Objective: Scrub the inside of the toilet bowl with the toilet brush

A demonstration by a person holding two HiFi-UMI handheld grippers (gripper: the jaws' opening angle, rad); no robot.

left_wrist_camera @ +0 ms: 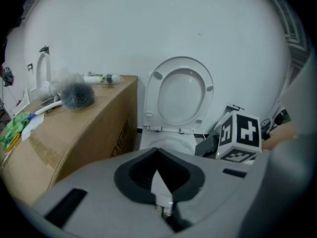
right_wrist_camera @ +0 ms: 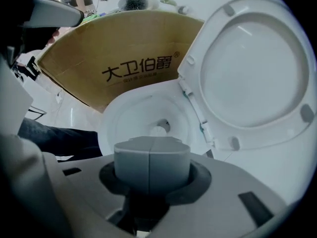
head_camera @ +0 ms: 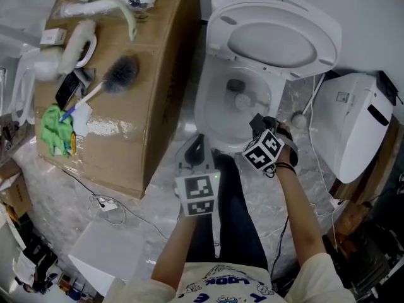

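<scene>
Two hand-held grippers hang in front of the toilet bowl (head_camera: 216,103), and neither holds anything. The left gripper (head_camera: 197,145) is low at the bowl's front rim; in its own view its jaws (left_wrist_camera: 157,175) seem to meet at a seam with nothing between them. The right gripper (head_camera: 256,122) is over the bowl's near right edge and points into it; in its own view its jaws (right_wrist_camera: 150,165) are pressed flat together into one grey block, with the white inside of the bowl (right_wrist_camera: 131,118) just beyond. The toilet lid (head_camera: 271,40) stands raised behind the bowl. The toilet brush (head_camera: 118,73) is well apart from both grippers: it lies on top of the cardboard box (head_camera: 154,106) to the left of the toilet, its dark bristle head toward the toilet and its white handle running off toward a green cloth (head_camera: 54,129). From the left gripper view the brush (left_wrist_camera: 75,95) shows on the box's (left_wrist_camera: 94,128) top edge, beside the upright lid (left_wrist_camera: 181,95). From the right gripper view the brush head (right_wrist_camera: 132,2) peeps over the far side of the box (right_wrist_camera: 129,38).
</scene>
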